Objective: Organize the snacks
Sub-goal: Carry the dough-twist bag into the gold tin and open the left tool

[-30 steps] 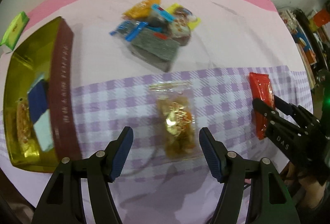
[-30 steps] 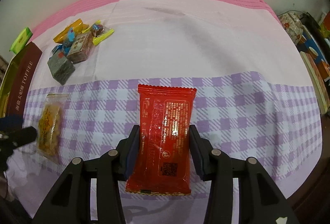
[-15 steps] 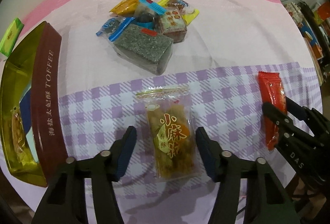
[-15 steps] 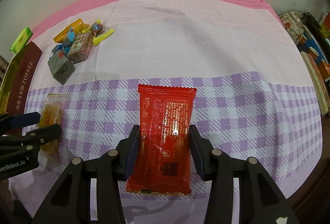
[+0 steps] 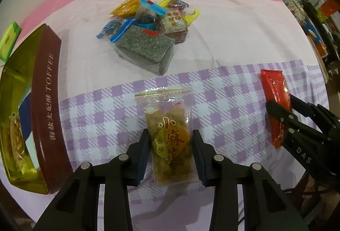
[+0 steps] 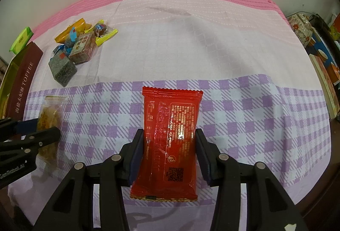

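Observation:
My left gripper [image 5: 170, 141] is shut on a clear packet of brown fried twists [image 5: 170, 135], on the purple-checked cloth. My right gripper [image 6: 169, 141] is shut on a red foil packet [image 6: 170, 137]. The red packet [image 5: 275, 99] and right gripper [image 5: 282, 107] show at the right of the left wrist view. The clear packet [image 6: 48, 120] and left gripper [image 6: 38, 129] show at the left of the right wrist view. A brown and gold TOFFEE box [image 5: 46, 107] stands open at the left, with several snacks inside.
A pile of mixed wrapped snacks [image 5: 148, 24] lies on the pink cloth behind, including a grey-green block [image 5: 144, 50]; it also shows in the right wrist view [image 6: 78, 48]. A green packet [image 5: 8, 39] lies far left. Cluttered shelves [image 5: 318, 18] stand past the table's right edge.
My left gripper has come down and forward over the clear packet and closed its jaws on it. My right gripper stays shut on the red packet, hardly moved.

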A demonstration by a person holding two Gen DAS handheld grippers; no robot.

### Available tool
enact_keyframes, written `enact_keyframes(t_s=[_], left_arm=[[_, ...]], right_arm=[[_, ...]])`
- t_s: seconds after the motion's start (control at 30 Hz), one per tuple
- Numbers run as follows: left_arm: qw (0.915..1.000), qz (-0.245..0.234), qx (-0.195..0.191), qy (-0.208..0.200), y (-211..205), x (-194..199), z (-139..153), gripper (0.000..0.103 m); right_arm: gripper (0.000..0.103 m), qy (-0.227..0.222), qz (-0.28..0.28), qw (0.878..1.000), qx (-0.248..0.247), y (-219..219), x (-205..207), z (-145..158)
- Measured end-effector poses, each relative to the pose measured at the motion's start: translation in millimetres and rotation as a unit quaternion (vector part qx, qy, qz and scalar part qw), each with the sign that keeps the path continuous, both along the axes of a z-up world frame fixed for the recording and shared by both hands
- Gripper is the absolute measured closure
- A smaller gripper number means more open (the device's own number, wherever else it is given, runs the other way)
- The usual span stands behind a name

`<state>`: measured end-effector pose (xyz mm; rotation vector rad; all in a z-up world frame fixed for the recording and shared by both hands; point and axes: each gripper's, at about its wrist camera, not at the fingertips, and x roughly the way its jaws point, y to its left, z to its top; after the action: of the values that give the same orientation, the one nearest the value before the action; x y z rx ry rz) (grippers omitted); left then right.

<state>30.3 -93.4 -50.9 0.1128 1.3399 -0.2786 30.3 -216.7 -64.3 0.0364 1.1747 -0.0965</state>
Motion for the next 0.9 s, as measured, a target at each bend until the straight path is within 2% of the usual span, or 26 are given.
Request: enact_keyframes(t_s=[0.17, 0.53, 0.7, 0.9], left_arm=[[0.9999, 0.006, -0.006, -0.005, 14, -7, 10, 0.064], [0.9976, 0.038, -0.024, -0.052, 57, -6, 56, 0.064], [0.9960, 0.056, -0.036, -0.059, 71, 1, 72, 0.064], [0.9933, 0.077, -0.012, -0.086, 108, -2, 95, 0.064]], right_arm=[[0.058, -0.001, 0.002, 1.000, -0.007, 0, 1, -1], [0.058, -0.001, 0.001, 1.000, -0.009, 0, 0, -1], [0.058, -0.001, 0.002, 1.000, -0.011, 1, 0, -1], [0.058, -0.001, 0.002, 1.000, -0.012, 0, 0, -1]])
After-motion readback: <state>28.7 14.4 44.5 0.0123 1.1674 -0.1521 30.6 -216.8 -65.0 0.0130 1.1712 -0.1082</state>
